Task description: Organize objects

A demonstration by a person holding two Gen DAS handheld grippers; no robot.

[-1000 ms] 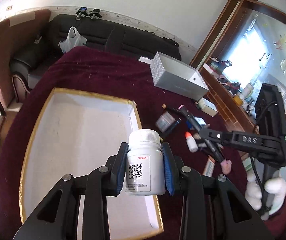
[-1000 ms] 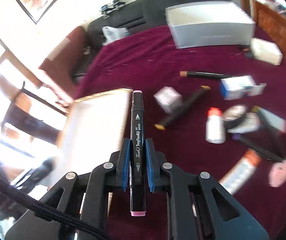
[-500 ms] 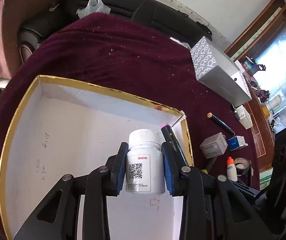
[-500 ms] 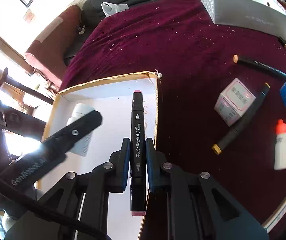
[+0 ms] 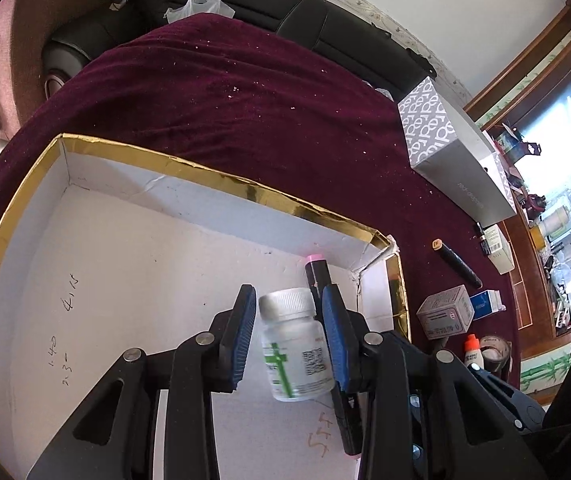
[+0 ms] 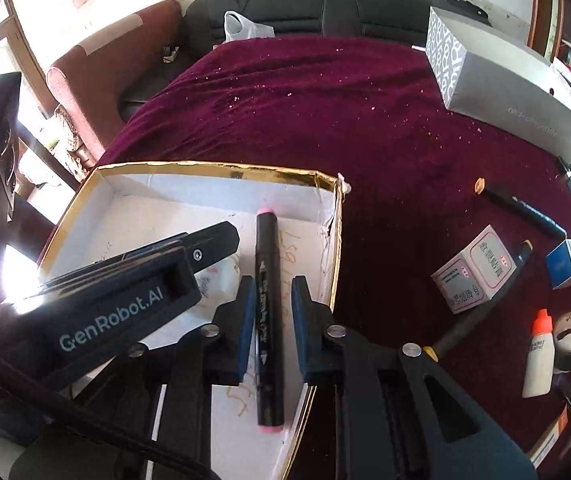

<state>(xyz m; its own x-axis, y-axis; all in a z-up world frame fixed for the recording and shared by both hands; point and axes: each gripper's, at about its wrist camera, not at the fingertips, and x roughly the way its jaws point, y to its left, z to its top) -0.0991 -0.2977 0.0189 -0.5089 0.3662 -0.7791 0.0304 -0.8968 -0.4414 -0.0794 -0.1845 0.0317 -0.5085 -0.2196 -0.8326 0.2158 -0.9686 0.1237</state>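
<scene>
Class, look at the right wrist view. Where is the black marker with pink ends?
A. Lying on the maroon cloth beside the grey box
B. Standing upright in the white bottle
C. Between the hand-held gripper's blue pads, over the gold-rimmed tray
C: the black marker sits between the right hand-held gripper pads, over the gold-rimmed tray.

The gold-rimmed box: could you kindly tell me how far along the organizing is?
Done: the pink-capped marker lies in the box; the right gripper's jaws have just been opening off it. In hand: the white bottle, tilted between the left gripper's jaws. Left: markers, cartons, dropper bottle on the cloth.
</scene>
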